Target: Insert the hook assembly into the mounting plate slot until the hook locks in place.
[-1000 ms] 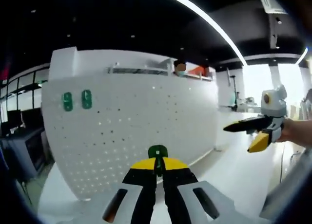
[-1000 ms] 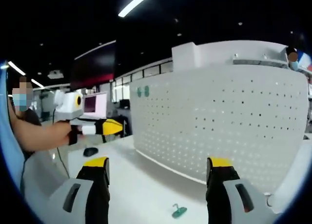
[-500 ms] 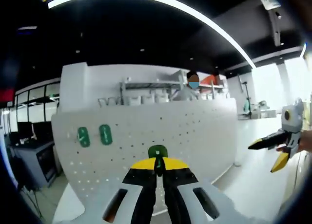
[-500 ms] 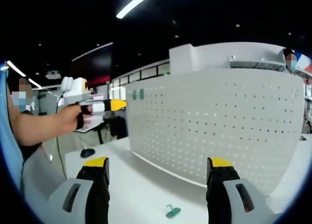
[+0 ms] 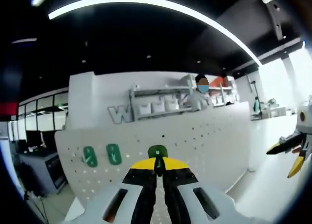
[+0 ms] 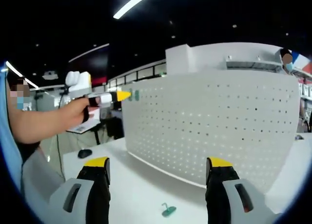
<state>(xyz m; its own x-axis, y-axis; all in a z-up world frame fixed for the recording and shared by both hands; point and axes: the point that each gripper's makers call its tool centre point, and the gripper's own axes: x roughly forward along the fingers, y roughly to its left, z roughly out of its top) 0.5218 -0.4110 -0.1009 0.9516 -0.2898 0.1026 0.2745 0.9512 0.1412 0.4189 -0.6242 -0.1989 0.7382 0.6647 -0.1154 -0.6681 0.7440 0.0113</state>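
A white perforated mounting plate (image 5: 204,136) stands upright on the white table. Two green hooks (image 5: 101,155) hang on its upper left part. My left gripper (image 5: 157,164) is shut on a third green hook (image 5: 157,151) and faces the plate a short way right of those two. In the right gripper view the left gripper (image 6: 113,96) is held up by a hand at the plate's (image 6: 209,121) top left corner, beside the mounted hooks (image 6: 134,94). My right gripper (image 6: 158,166) stands open over the table, with a loose green hook (image 6: 168,210) lying between its jaws' line.
The right gripper (image 5: 291,153) shows at the far right of the left gripper view, jaws apart. A black mouse (image 6: 84,153) lies on the table's left end. A person's arm (image 6: 44,124) reaches in from the left. Someone stands behind the plate (image 5: 202,85).
The left gripper has risen with its hook and come closer to the plate's upper left corner by the two mounted hooks. The right gripper has stayed open and has hardly moved.
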